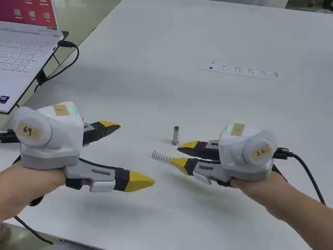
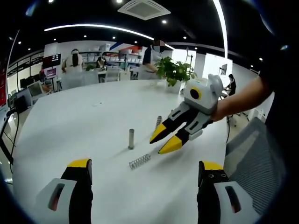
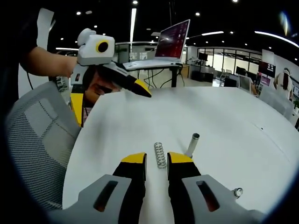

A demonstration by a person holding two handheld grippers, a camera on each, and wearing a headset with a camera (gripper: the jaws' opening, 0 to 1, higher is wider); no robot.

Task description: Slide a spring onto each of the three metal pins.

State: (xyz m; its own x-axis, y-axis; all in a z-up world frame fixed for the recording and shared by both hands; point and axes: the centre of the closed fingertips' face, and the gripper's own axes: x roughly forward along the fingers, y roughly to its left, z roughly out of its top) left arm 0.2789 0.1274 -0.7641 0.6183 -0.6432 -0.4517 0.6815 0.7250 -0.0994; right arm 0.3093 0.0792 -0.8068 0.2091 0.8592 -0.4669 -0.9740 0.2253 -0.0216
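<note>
Right hand-held gripper: jaws a narrow gap apart, gripping nothing. In its own view the near end of the spring lies between the tips, not pinched.
Spring: lies flat on the counter, just in front of those tips.
Pin: stands upright and bare, just beside the spring.
Left hand-held gripper: jaws spread wide, empty, held well to the left of the spring.
Risk: closing on only the spring's end may make it flick or roll away. A hard squeeze could bend the coils. The upper jaw hangs near the pin and could tip it over.
Around: a power strip lies far back, and a laptop with its cable sits at the left edge. All are well apart from the work.
In the way: the path from spring to pin looks open.
</note>
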